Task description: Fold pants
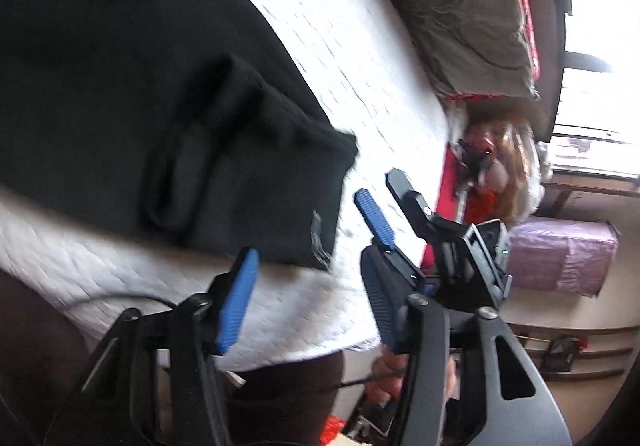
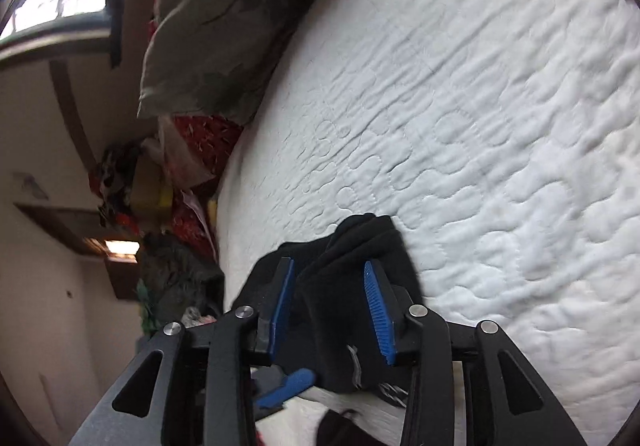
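The black pants (image 1: 132, 93) lie folded on the white quilted mattress (image 1: 360, 57), with a small white label near their lower corner. My left gripper (image 1: 312, 266) is open and empty, just below and right of that corner. My right gripper shows in the left wrist view (image 1: 394, 181) beside the pants' edge, open. In the right wrist view, my right gripper (image 2: 330, 270) is open, its blue pads either side of a bunched black fold of the pants (image 2: 360, 246) without pinching it.
A grey patterned pillow (image 2: 224, 17) lies at the head of the mattress (image 2: 480, 105). Red bedding and cluttered items (image 2: 132, 181) sit beside the bed. A pink wrapped bundle (image 1: 560, 254) is on the floor past the mattress edge.
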The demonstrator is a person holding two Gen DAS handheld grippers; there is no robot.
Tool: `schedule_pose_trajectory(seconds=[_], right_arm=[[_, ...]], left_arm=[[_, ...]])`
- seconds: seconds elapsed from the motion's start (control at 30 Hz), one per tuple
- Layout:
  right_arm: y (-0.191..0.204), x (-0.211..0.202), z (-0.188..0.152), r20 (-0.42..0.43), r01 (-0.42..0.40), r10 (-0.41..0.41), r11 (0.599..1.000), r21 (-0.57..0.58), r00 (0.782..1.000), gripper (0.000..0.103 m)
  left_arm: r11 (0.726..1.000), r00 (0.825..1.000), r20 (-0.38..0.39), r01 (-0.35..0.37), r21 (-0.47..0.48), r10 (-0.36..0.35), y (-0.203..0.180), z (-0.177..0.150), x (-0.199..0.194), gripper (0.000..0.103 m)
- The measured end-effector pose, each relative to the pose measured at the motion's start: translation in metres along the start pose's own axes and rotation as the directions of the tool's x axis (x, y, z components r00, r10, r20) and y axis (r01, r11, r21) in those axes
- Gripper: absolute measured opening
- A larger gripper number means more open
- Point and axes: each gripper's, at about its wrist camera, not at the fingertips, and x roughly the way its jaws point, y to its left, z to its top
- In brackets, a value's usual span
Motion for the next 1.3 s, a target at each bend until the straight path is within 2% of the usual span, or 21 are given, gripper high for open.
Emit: schedule_pose_trajectory(seconds=[0.2,0.27,0.33,0.43,0.5,0.57,0.63,0.73,0.83,0.9,0.97,1.07,1.17,1.3], right_arm=[[-0.014,-0.012,0.003,0.018,-0.007,0.006,0.999,0.049,1.000,0.044],[-0.012,-0.004,0.006,-0.005,-0.001,0.002,0.999,0.041,1.000,0.044],[-0.007,0.006,0.011,-0.021,0.023,-0.023,1.000,0.021,1.000,0.044],[0.006,0.024,0.016,-0.037,0.099,-0.101,0.994,-0.054,0.994,0.042],[0.017,0.036,0.019,-0.017,0.175,-0.179,0.975,-0.134,0.984,0.039],[0.017,0.043,0.020,-0.032,0.206,-0.213,0.967,-0.149,0.977,0.039],[0.016,0.037,0.019,-0.026,0.176,-0.180,0.977,-0.120,0.983,0.042],[0.014,0.017,0.010,-0.023,0.132,-0.135,0.985,-0.114,0.991,0.042],[0.005,-0.001,-0.004,-0.025,0.127,-0.131,0.985,-0.119,0.991,0.050],[-0.004,-0.007,-0.016,-0.033,0.128,-0.132,0.987,-0.102,0.991,0.051],[-0.013,-0.010,-0.027,-0.040,0.131,-0.134,0.989,-0.068,0.990,0.051],[-0.014,-0.014,-0.040,-0.018,0.129,-0.130,0.991,-0.042,0.991,0.051],[0.002,-0.021,-0.047,0.026,0.126,-0.124,0.989,-0.084,0.992,0.051],[0.048,-0.010,-0.059,0.016,0.132,-0.131,0.967,-0.217,0.991,0.054]], left_arm=[[0.996,0.999,-0.037,-0.005,-0.093,0.001,0.006,-0.006,0.035,0.055],[0.992,0.999,-0.032,-0.004,-0.126,0.000,0.009,-0.004,0.040,0.055],[0.989,0.998,-0.028,-0.052,-0.138,0.049,0.015,-0.004,0.041,0.055],[0.979,0.986,-0.051,-0.165,-0.121,0.160,0.017,0.000,0.055,0.051],[0.975,0.987,-0.053,-0.158,-0.153,0.151,0.019,0.002,0.055,0.051],[0.977,0.989,-0.079,-0.138,-0.160,0.126,0.020,0.004,0.053,0.051],[0.983,0.993,-0.087,-0.097,-0.155,0.085,0.022,0.003,0.044,0.051],[0.989,0.997,-0.035,-0.072,-0.126,0.068,0.027,0.001,0.014,0.051],[0.994,0.996,0.051,-0.065,-0.093,0.070,0.038,0.005,-0.028,0.051],[0.993,0.989,0.112,-0.089,-0.074,0.097,0.047,0.010,-0.053,0.051],[0.989,0.975,0.172,-0.133,-0.066,0.143,0.060,0.019,-0.081,0.051],[0.978,0.947,0.254,-0.174,-0.113,0.198,0.088,0.034,-0.130,0.055],[0.961,0.915,0.314,-0.198,-0.193,0.251,0.127,0.045,-0.177,0.065],[0.933,0.882,0.375,-0.168,-0.319,0.287,0.180,0.053,-0.236,0.065]])
